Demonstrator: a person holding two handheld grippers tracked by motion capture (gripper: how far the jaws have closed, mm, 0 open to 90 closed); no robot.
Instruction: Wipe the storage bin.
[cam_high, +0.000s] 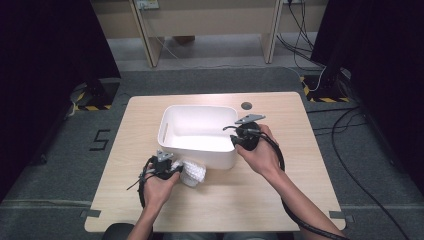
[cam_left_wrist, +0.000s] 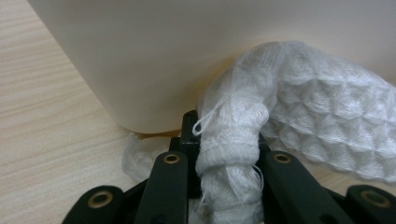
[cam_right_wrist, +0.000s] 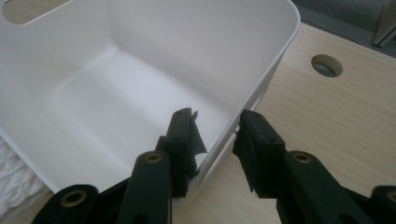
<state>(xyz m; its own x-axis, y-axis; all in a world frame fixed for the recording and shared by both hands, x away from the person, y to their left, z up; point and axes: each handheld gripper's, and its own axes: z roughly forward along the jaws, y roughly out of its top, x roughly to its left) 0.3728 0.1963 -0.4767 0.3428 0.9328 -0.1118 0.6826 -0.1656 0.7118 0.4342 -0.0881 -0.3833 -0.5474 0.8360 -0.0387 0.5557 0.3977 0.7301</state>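
We have the white waffle-weave cloth (cam_left_wrist: 261, 135) clamped in our left hand-held gripper (cam_high: 172, 169), its jaws closed tight on a bunched fold. The cloth sits low over the bench (cam_high: 260, 200), just against the near outer wall of the white plastic bin (cam_high: 197, 150). Our right hand-held gripper (cam_right_wrist: 217, 135) straddles the bin's right rim, one jaw inside the wall and one outside. The pads seem to stand a little off the plastic, though from this angle we cannot be sure, so we read it as steadying the bin rather than gripping it.

We judge the step in hand to be loading the cloth into the bin. The next move calls for lifting the cloth clear of the rim, carrying it over the empty interior, then releasing it while the right side keeps the bin from sliding.
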